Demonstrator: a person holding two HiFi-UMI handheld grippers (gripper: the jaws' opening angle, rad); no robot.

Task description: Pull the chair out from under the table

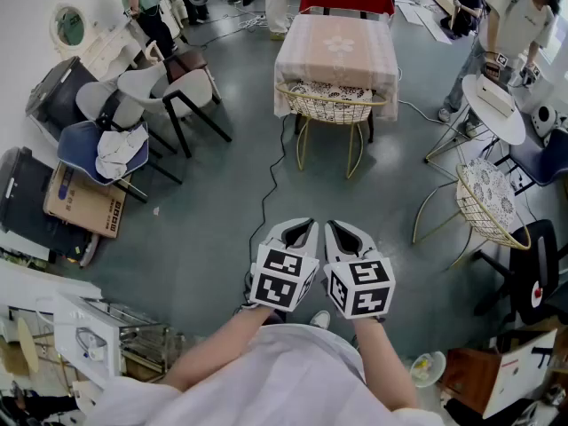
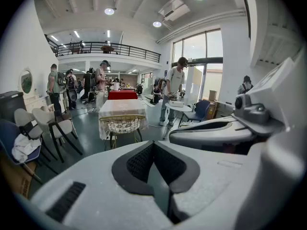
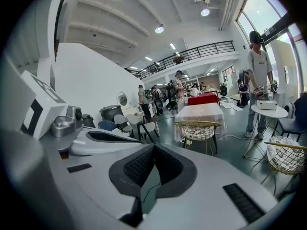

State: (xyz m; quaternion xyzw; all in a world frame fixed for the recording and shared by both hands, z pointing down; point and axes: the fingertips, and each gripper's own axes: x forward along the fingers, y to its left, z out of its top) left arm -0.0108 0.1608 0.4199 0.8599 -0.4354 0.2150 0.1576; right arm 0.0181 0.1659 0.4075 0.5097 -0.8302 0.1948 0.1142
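A gold wire chair (image 1: 330, 105) stands tucked under the near edge of a table with a pale pink cloth (image 1: 337, 47), far ahead across the grey floor. My left gripper (image 1: 302, 227) and right gripper (image 1: 339, 229) hang side by side low in the head view, well short of the chair, both shut with nothing between the jaws. In the left gripper view the chair (image 2: 122, 123) and table (image 2: 122, 108) sit beyond my shut left gripper (image 2: 154, 145). The right gripper view shows the chair (image 3: 197, 130) and table (image 3: 201, 113) past my shut right gripper (image 3: 153, 150).
A second wire chair (image 1: 484, 198) and a round white table (image 1: 494, 105) with a person (image 1: 510, 25) beside it stand on the right. Grey chairs (image 1: 160, 91), a blue chair (image 1: 106, 149) and a cardboard box (image 1: 84, 202) crowd the left. A cable (image 1: 266, 193) runs along the floor.
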